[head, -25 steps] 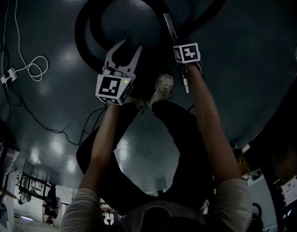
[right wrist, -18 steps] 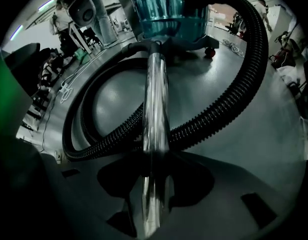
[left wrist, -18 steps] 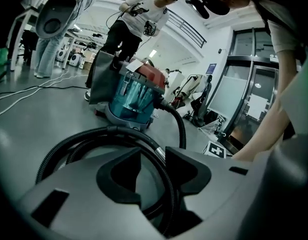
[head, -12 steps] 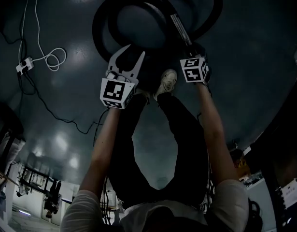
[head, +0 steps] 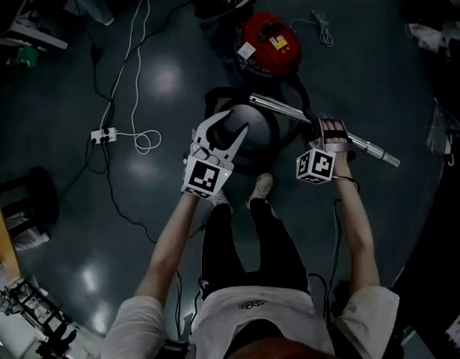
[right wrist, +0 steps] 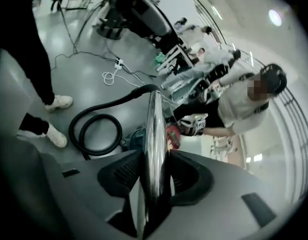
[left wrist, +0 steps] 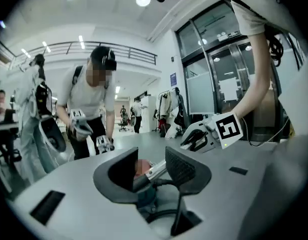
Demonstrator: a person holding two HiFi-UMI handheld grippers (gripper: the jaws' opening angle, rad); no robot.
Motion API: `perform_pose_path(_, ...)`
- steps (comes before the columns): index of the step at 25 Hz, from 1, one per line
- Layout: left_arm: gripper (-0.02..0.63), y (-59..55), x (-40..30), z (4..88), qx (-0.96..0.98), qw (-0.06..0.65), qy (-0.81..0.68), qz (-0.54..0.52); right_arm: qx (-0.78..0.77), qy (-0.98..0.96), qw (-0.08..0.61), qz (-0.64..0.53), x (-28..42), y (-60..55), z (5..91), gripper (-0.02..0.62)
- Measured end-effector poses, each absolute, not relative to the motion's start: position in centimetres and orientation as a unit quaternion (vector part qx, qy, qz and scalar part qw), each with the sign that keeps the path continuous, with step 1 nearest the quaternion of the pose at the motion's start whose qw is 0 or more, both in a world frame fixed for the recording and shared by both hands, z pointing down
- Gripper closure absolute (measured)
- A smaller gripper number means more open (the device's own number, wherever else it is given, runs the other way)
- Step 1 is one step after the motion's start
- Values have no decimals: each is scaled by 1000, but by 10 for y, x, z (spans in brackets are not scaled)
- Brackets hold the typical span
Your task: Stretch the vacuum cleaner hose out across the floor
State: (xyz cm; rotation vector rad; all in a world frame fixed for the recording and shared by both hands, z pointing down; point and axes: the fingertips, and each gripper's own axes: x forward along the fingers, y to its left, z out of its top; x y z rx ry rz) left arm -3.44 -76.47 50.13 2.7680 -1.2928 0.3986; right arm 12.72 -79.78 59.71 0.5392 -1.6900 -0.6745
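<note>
A red vacuum cleaner [head: 271, 47] stands on the dark floor ahead of me. Its black hose [head: 212, 96] lies coiled in loops [right wrist: 73, 129] in front of my feet. The chrome wand [head: 282, 111] at the hose's end is off the floor, and my right gripper [head: 333, 129] is shut on it. Those jaws have just been closing, and the tube [right wrist: 155, 134] runs straight between them [right wrist: 156, 176]. My left gripper [head: 224, 128] hovers over the coil, open, with nothing between its fingers [left wrist: 151, 166].
A white power strip [head: 102, 134] with looped white cable lies on the floor to the left. My shoes [head: 261, 189] stand just behind the coil. Another person [left wrist: 91, 109] holding grippers stands beyond the vacuum. Furniture and gear line the edges of the room.
Both grippers have risen well away from the floor. The right one has rolled and carried the wand up with it. The red vacuum cleaner has come into view.
</note>
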Motion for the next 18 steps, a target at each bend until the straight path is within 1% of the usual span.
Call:
perform_pose_path(2,451,-764,-52,423,901,-17,-419,108,199,-704,570,-374,105,-796,515,411)
perform_pose_path(3,451,-756,-57,388,907,-28,-410,92,180,-692,567,-410,95,-785,476,410)
perform_pose_path(6,446,-707,-65,297,935,-15,-352,35,135,-656,559,-489,68,-736,382,410)
perform_pose_path(8,384,-667,-67,259,950,-16,-311,27,117,-632,554,-529,51,-704,331,410)
perform_pose_path(10,327,-623,-67,244,960,-33,-273,54,104,-609,551,-562,32,-669,285,410)
perform_pose_path(11,316,-602,-67,242,963,-45,-257,73,99,-596,548,-579,20,-651,264,410)
perform_pose_path(14,314,-555,-78,241,958,-89,-242,121,83,-566,525,-631,-24,-596,210,410)
perform_pose_path(18,314,-512,-95,227,949,-124,-257,137,51,-531,487,-692,-67,-519,167,410)
